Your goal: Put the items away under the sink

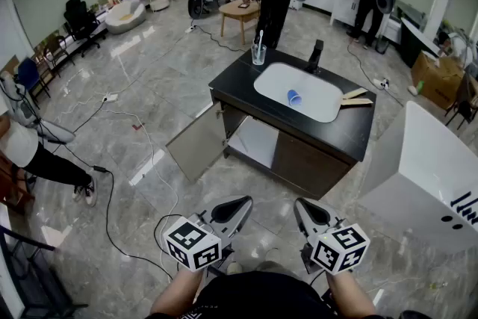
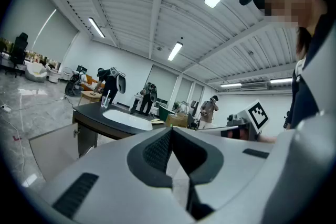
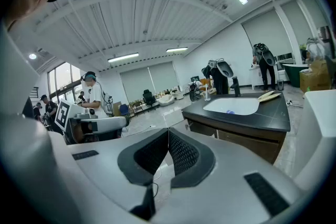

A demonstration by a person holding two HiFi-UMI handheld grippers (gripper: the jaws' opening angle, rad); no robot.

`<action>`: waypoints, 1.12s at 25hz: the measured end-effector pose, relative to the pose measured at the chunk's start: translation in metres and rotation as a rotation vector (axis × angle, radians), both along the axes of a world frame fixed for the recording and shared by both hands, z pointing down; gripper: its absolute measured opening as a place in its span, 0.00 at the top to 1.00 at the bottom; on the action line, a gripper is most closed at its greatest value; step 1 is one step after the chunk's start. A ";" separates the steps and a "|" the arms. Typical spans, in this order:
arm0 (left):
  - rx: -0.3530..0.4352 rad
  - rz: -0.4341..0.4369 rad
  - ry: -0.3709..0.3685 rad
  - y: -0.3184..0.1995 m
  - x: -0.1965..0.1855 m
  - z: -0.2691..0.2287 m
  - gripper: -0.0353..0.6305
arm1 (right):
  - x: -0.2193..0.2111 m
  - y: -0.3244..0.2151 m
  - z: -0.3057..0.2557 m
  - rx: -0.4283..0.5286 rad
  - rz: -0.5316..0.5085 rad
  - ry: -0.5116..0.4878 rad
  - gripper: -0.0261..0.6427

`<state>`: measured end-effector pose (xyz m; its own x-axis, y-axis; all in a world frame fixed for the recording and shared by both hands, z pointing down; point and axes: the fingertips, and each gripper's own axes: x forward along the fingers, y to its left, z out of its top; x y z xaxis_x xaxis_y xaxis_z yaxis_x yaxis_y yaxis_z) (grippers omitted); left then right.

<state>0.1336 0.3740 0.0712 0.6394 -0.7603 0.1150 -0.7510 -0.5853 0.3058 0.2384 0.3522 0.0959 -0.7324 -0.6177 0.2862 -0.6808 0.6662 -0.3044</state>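
A black vanity with a white sink basin stands ahead on the floor. A blue cup lies in the basin. A glass with a toothbrush stands at the counter's back left, and two wooden pieces lie at its right. The left cabinet door hangs open, showing a pale shelf. My left gripper and right gripper are held low, well short of the vanity, both shut and empty. The basin and counter show in both gripper views.
A white box stands at the right of the vanity. Cables run over the tiled floor at the left. A black faucet rises behind the basin. People work at a wooden table and a counter further back.
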 end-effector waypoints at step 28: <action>-0.034 -0.029 -0.036 -0.080 0.070 0.015 0.93 | 0.049 -0.086 0.021 -0.082 -0.090 -0.023 0.91</action>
